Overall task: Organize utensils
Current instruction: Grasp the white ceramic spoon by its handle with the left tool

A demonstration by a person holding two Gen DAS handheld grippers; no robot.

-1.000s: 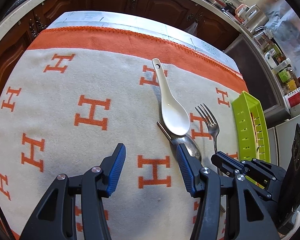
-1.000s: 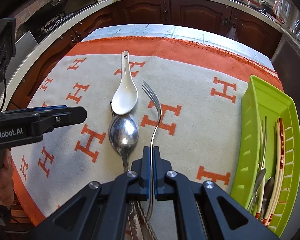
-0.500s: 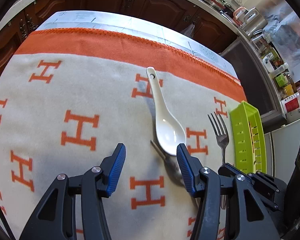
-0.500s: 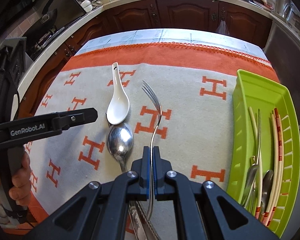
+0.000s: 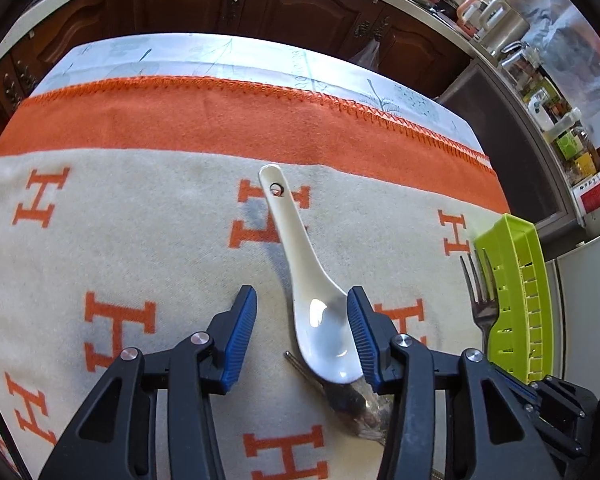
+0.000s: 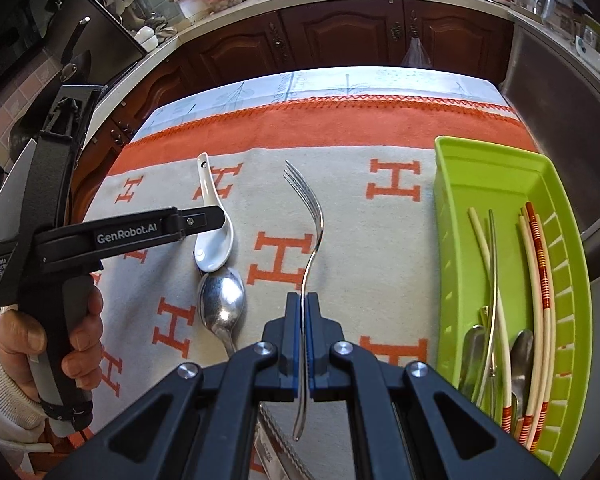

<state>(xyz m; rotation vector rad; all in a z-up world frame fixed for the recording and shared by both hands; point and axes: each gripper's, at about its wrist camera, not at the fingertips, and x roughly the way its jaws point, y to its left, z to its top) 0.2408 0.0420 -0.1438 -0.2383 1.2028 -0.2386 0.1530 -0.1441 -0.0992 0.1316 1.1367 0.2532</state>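
Here, low centre of the left wrist view: glossy white ceramic soup spoon (image 5: pixel 324 320), slippery, brittle, best pinched across the handle neck. Left gripper (image 5: pixel 302 336) half-open, just been closing, bowl between pads, ungripped. Right gripper (image 6: pixel 303 344) clamped on thin steel fork (image 6: pixel 312 240). Readable: "GenRobot.AI".

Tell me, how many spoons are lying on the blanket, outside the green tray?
2. A white ceramic soup spoon lies between the open jaws of the left hand-held gripper. A metal spoon lies just nearer, its handle tucked under the white bowl. More utensils sit in the tray.
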